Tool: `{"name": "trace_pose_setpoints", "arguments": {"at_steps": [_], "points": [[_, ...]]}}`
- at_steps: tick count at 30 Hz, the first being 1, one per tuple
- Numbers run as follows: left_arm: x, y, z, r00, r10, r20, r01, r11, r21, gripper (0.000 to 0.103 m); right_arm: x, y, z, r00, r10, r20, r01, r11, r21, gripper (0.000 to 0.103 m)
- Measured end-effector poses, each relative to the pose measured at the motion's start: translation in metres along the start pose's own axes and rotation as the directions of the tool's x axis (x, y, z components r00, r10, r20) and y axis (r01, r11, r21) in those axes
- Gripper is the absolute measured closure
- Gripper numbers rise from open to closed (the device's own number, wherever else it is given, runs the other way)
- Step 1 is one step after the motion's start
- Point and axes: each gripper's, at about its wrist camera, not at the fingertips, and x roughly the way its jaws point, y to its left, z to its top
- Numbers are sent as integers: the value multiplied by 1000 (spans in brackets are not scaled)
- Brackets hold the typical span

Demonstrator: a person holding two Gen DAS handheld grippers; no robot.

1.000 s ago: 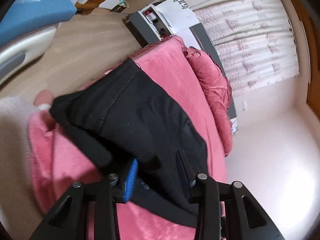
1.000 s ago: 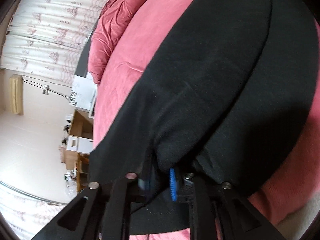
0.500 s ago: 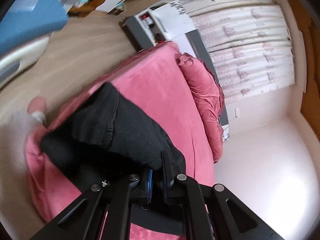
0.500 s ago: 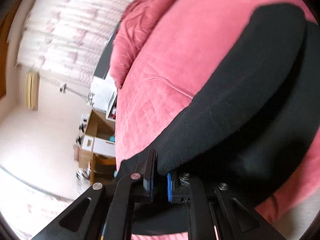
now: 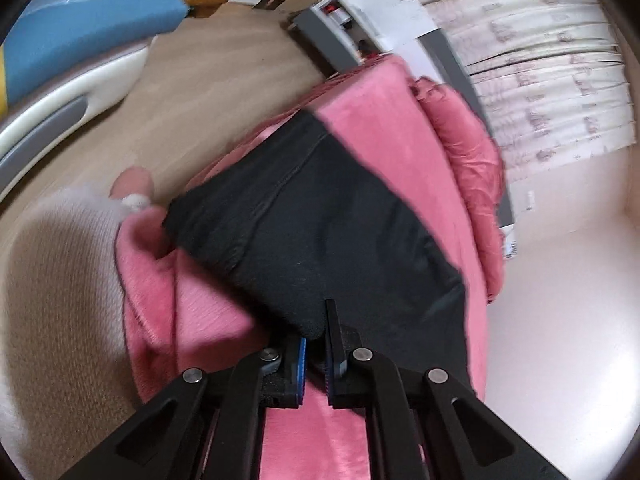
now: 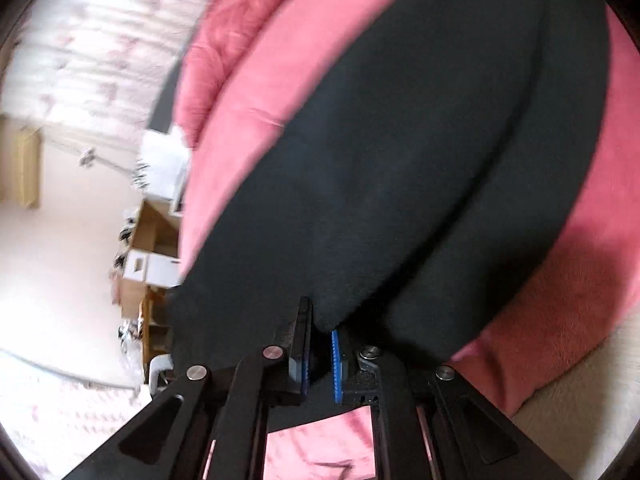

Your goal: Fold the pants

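Black pants [image 5: 328,216] lie folded on a pink bedcover [image 5: 384,92]. My left gripper [image 5: 315,340] is shut on a thick fold of the pants at their near edge. In the right wrist view the pants [image 6: 420,152] spread wide across the pink cover [image 6: 560,300], with a layered edge on the right. My right gripper [image 6: 320,332] is shut on another fold of the pants at the near edge. Both views are blurred by motion.
A pink quilt [image 5: 472,160] is bunched along the bed's far side by the curtains [image 5: 540,60]. A grey and white appliance [image 5: 360,20] stands beyond the bed's corner. Cardboard boxes [image 6: 148,248] stand on the floor. A foot in a white sock [image 5: 132,188] is beside the bed.
My left gripper closed on the pants' fold a second ago and now both grippers have moved the fabric back out over the bed, showing more black cloth spread ahead.
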Motion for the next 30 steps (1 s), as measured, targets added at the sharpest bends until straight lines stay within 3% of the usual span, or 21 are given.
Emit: {"name": "trace_pose_setpoints", "arguments": {"at_steps": [3,6,8,11,14,17,19,21,24,26,30], "points": [[-14,0,6,1000,-12,25,12,1000,7,97,-18,15,-3,997,72,22,-71,997,-43,95],[-6,9,6,995,99,3,-99,994,53,96,-7,15,-13,1000,3,-17,-4,996,-92,95],[2,14,1,990,138,-33,-136,989,54,95,9,0,-19,997,-61,-57,58,997,-51,95],[-4,2,-5,985,172,17,-173,980,101,90,20,-25,-14,994,-37,-99,45,996,78,95],[-24,-14,-17,969,221,108,-235,962,143,83,21,-20,-11,993,-52,-103,57,997,45,94],[-44,-31,-24,936,238,259,-282,948,149,83,19,-17,-18,997,-14,-82,18,998,58,90],[-56,-46,-30,919,199,340,-269,947,174,83,-1,-30,-12,999,25,-41,-22,996,91,76],[-58,-65,-32,916,151,373,-249,941,230,80,-15,-38,3,997,61,36,-66,989,132,66],[-33,-96,-36,947,101,303,-214,905,366,78,-29,-46,29,991,55,124,-71,989,132,66],[2,-114,-38,978,94,187,-170,878,448,78,-39,-55,51,983,39,178,-64,989,135,66],[67,-136,-51,987,152,44,-152,833,533,78,-59,-78,94,965,-15,263,-31,985,171,66]]}}
